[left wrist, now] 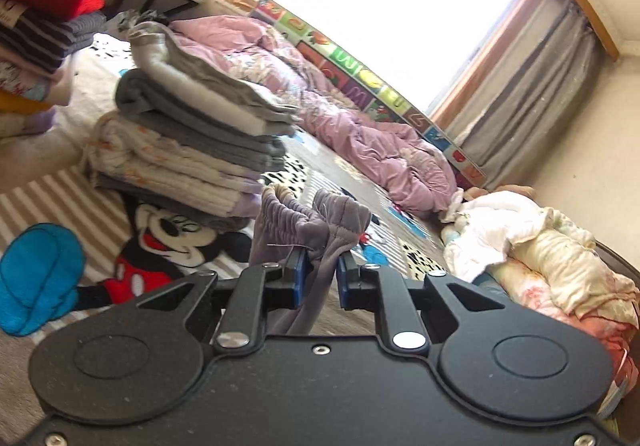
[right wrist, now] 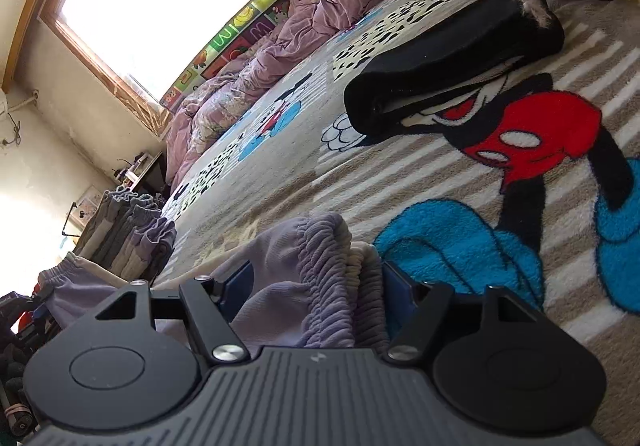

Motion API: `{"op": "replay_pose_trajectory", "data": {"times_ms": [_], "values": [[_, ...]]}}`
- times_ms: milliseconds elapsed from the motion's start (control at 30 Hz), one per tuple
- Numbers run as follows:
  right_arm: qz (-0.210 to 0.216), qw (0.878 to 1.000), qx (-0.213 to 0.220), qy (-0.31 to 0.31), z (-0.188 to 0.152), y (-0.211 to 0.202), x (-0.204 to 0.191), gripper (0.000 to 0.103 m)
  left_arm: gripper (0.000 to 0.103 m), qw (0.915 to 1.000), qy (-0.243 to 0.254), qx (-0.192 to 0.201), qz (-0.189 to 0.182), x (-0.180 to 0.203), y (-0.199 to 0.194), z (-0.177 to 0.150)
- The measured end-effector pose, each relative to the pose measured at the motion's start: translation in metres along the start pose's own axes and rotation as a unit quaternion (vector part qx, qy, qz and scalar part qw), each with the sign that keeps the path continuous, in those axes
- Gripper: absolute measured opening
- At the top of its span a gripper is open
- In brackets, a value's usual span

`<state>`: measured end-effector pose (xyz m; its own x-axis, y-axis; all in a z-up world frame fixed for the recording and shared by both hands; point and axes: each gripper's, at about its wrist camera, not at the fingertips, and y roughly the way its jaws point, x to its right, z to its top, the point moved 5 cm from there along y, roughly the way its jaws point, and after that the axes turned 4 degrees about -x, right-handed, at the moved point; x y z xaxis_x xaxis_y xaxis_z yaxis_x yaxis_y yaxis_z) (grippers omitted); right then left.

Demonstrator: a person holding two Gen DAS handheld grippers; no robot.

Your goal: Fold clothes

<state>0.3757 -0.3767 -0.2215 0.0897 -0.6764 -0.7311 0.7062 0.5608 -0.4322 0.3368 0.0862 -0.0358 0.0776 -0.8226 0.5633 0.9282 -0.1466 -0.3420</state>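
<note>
Both grippers hold lilac trousers above the bed.

Left gripper jaws clamp the lilac trousers (elastic waistband); right gripper jaws pinch the waistband too.

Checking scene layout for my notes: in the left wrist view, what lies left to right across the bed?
Blue cartoon shoe → folded clothes stack → purple garment in the left gripper → pink quilt → white and floral bedding heap.

we see open striped cartoon-mouse fleece blanket between the folded black garment beyond it and the crumpled pink quilt along its far edge; a tall stack of folded grey and cream clothes blocks its left end.
</note>
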Motion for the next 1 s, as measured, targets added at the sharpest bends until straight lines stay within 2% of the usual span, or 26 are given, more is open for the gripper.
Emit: {"op": "replay_pose_trajectory", "data": {"times_ms": [100,267,433,567,600,700,767,800,833,900,933,967,1000], "values": [[0.030,0.999,0.010,0.042,0.007,-0.008,0.010,0.070,0.013,0.9982,0.059,-0.004,-0.010,0.048,0.004,-0.021],[0.056,0.995,0.020,0.075,0.012,-0.017,0.021,0.070,0.011,0.9890,0.144,-0.023,-0.028,0.113,0.017,-0.068],[0.077,0.991,0.022,0.104,0.017,-0.024,0.032,0.070,0.011,0.9828,0.174,-0.046,-0.041,0.153,0.036,-0.111],[0.083,0.990,0.026,0.115,0.020,-0.027,0.039,0.070,0.011,0.9731,0.220,-0.052,-0.042,0.182,0.045,-0.142],[0.084,0.989,0.027,0.117,0.021,-0.028,0.041,0.070,0.011,0.9686,0.241,-0.049,-0.040,0.190,0.046,-0.151],[0.088,0.988,0.030,0.125,0.024,-0.030,0.045,0.070,0.011,0.9523,0.301,-0.041,-0.033,0.208,0.048,-0.177],[0.091,0.987,0.032,0.130,0.025,-0.032,0.049,0.070,0.011,0.9362,0.349,-0.033,-0.027,0.217,0.050,-0.201],[0.092,0.986,0.032,0.132,0.026,-0.032,0.050,0.070,0.011,0.9230,0.381,-0.042,-0.036,0.220,0.052,-0.216],[0.094,0.986,0.033,0.135,0.027,-0.033,0.052,0.070,0.018,0.9066,0.415,-0.058,-0.050,0.224,0.055,-0.234],[0.092,0.987,0.036,0.130,0.028,-0.035,0.052,0.070,0.045,0.8768,0.461,-0.107,-0.086,0.222,0.052,-0.262],[0.087,0.988,0.040,0.121,0.030,-0.036,0.051,0.070,0.044,0.8605,0.481,-0.133,-0.105,0.219,0.049,-0.275],[0.080,0.990,0.045,0.108,0.031,-0.037,0.048,0.070,0.044,0.8553,0.486,-0.134,-0.118,0.217,0.042,-0.278],[0.073,0.991,0.050,0.096,0.032,-0.039,0.045,0.071,0.043,0.8612,0.475,-0.130,-0.124,0.211,0.035,-0.272]]}}
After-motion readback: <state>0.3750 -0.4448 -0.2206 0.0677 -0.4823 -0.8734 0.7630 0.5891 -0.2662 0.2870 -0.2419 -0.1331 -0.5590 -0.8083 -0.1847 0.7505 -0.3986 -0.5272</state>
